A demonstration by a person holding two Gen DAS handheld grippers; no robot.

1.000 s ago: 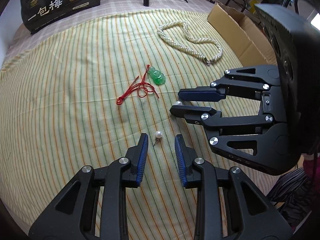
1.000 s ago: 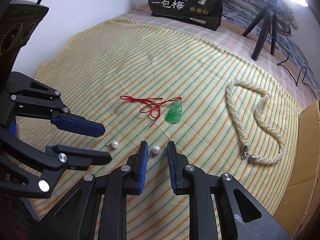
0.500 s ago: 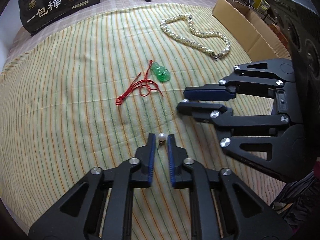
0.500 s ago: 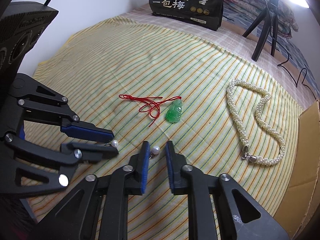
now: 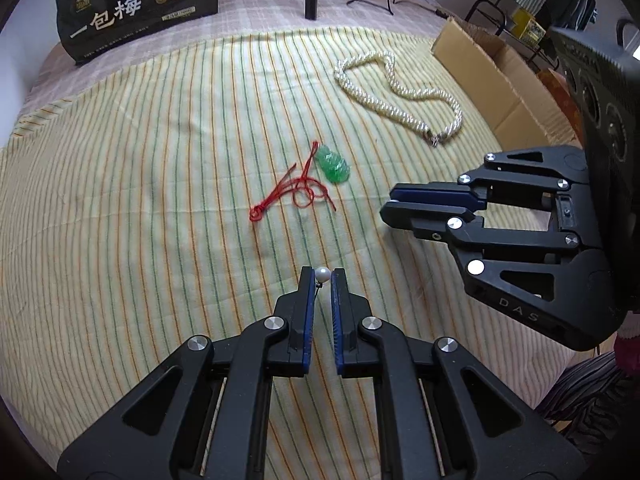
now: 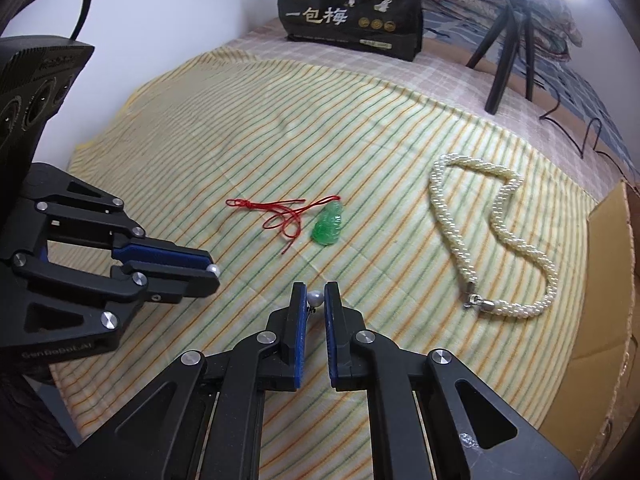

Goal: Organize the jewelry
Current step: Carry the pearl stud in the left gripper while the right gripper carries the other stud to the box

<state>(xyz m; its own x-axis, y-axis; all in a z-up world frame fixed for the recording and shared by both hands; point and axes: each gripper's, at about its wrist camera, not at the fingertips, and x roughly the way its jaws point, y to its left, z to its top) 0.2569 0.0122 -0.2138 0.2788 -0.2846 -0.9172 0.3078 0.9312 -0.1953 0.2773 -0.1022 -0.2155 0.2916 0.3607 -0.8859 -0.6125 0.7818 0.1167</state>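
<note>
Left gripper (image 5: pixel 322 276) pinching a pearl stud earring (image 5: pixel 322 274) at the very fingertips, post pointing down between the blue pads (image 5: pixel 307 312). Right gripper (image 6: pixel 313 298) likewise pressed onto a second pearl stud earring (image 6: pixel 314 298) at its tips.

In the right wrist view, left earring (image 6: pixel 213 269) just peeking past the left fingertips; in the left wrist view, right gripper (image 5: pixel 390 206) seen from the side, nearly closed, its pearl hidden.

Ahead of both grippers, on the striped cloth (image 5: pixel 120 200): green jade pendant (image 6: pixel 329 224) on a tangled red cord (image 6: pixel 276 216), well clear of the fingers. Farther ahead and right, a pearl rope necklace (image 6: pixel 496 236), near a cardboard box (image 5: pixel 496 80). Beyond, a black printed bag (image 6: pixel 352 12) and tripod legs (image 6: pixel 508 36). Nothing between fingertips and pendant but bare cloth.
</note>
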